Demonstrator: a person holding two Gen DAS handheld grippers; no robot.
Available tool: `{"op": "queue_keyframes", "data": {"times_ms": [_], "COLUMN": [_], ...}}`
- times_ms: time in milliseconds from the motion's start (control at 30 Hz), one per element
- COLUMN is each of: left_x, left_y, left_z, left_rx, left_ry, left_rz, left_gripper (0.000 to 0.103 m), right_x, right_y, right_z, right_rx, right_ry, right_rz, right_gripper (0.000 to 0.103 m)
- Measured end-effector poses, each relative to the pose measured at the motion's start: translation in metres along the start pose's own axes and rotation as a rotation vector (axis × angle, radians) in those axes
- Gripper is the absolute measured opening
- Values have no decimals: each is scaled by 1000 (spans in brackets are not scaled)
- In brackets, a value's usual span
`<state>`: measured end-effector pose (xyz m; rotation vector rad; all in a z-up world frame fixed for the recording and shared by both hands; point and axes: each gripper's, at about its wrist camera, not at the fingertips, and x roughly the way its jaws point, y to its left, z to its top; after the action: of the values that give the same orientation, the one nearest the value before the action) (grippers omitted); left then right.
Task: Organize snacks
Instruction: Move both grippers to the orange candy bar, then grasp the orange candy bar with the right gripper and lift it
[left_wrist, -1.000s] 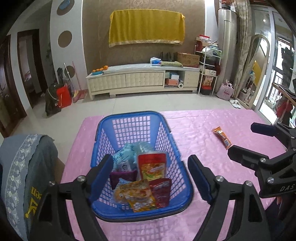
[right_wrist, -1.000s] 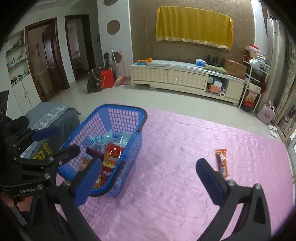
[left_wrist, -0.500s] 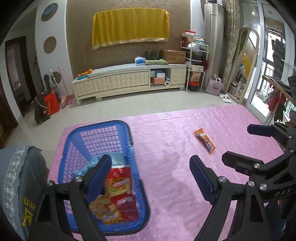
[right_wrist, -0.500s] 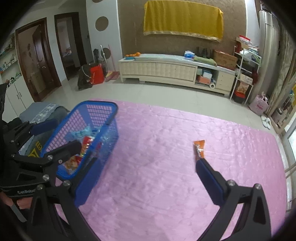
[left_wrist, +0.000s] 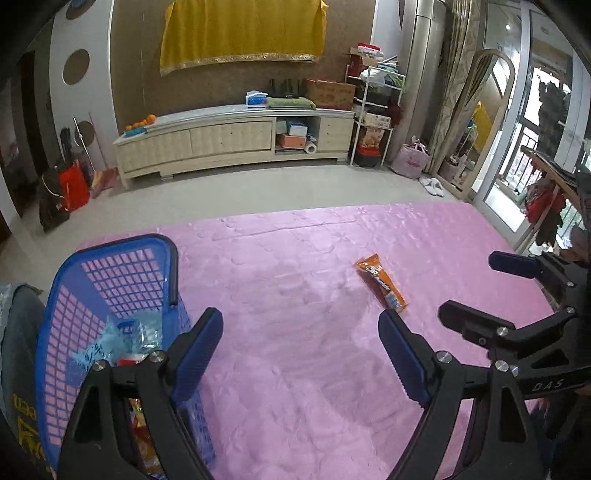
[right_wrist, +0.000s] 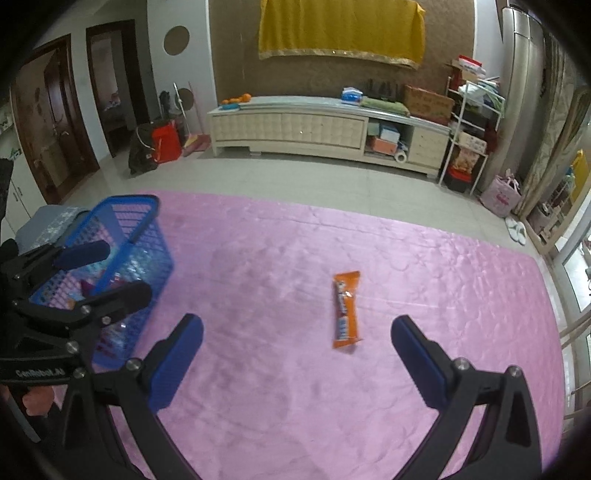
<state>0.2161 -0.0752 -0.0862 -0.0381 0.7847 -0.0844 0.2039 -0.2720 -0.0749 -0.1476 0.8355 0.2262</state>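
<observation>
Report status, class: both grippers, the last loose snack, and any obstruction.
Left gripper open, empty. Right gripper open, empty, facing the orange foil snack bar flat on pink tablecloth. Blue plastic mesh basket holds other snacks. Nothing in the way.

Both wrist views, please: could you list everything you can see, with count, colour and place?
Snack bar: one, orange, lying alone on the cloth, ahead of the right gripper.
Basket: one, blue, on the cloth's left side.
Snack packets: several, pale blue, red and orange, inside the basket; exact count hidden.
Cloth: one, pink, covering the work surface.
Cabinet: one, cream, against the far wall.
Drape: one, yellow, hanging on the wall above the cabinet.
Oranges: a few, on the cabinet's left end.
Red bag: one, on the floor left of the cabinet.
Left gripper: black with blue pads, open, beside the basket.
Right gripper: black with blue pads, open, behind the snack bar.
</observation>
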Motion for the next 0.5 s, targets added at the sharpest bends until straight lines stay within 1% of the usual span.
{"op": "queue_keyframes", "data": {"times_ms": [67,133,200,233,333,467,500], "left_x": [7,15,22,24,33,48,54], "left_y": [-4,-8,-11,-11,-12,-13,-12], "left_z": [-1,-1,-1,-1,0,1,1], "left_rx": [9,11,20,22,19,13,4], "left_ry": [-7,4,2,-2,5,32,45], "left_rz": [20,4,35,48,41,59,52], "left_gripper": [85,90,103,103,103,103,103], "right_x": [3,10,15,17,28,45,51], "right_y": [-7,-15,-20,-23,-30,-36,-38], "right_z": [0,0,1,1,3,-1,-2], "right_rx": [12,19,11,9,2,-12,-5], "right_ry": [-1,3,6,2,6,27,27], "right_rz": [0,8,8,3,0,9,3], "right_gripper": [103,103,103,103,103,103,103]}}
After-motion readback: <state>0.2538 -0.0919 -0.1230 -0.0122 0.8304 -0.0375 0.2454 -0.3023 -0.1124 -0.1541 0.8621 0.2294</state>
